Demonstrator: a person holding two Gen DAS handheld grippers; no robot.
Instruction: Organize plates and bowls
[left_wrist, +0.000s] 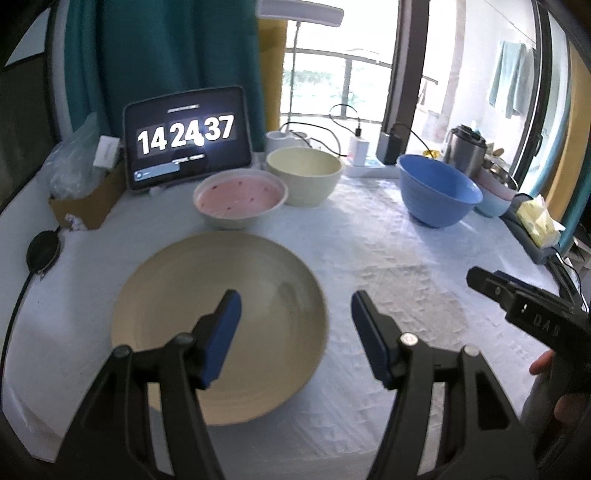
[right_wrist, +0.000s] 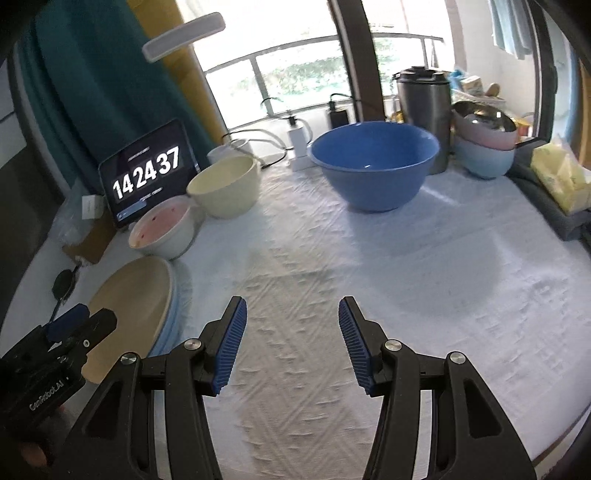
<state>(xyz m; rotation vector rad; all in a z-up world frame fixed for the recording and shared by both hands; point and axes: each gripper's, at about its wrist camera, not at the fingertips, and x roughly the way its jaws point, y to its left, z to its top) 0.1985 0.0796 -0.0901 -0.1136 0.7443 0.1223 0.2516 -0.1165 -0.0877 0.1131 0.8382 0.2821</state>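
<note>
A cream plate (left_wrist: 221, 325) lies on the white tablecloth below my left gripper (left_wrist: 295, 306), which is open with nothing between its blue pads. In the right wrist view the cream plate (right_wrist: 129, 295) tops a small stack with pale blue rims under it. My right gripper (right_wrist: 291, 314) is open and empty over bare cloth. Behind stand a pink-lined bowl (left_wrist: 240, 199), a cream bowl (left_wrist: 304, 175) and a big blue bowl (left_wrist: 437, 192). The big blue bowl (right_wrist: 375, 164) sits straight ahead of the right gripper. Stacked pastel bowls (right_wrist: 484, 147) stand at the far right.
A tablet (left_wrist: 188, 138) showing a clock leans at the back left, beside a cardboard box (left_wrist: 88, 199). Chargers and cables (left_wrist: 358, 144) line the back edge. A steel jug (right_wrist: 424, 110) and a tissue pack (right_wrist: 557, 177) stand on the right. A black round puck (left_wrist: 42, 251) lies left.
</note>
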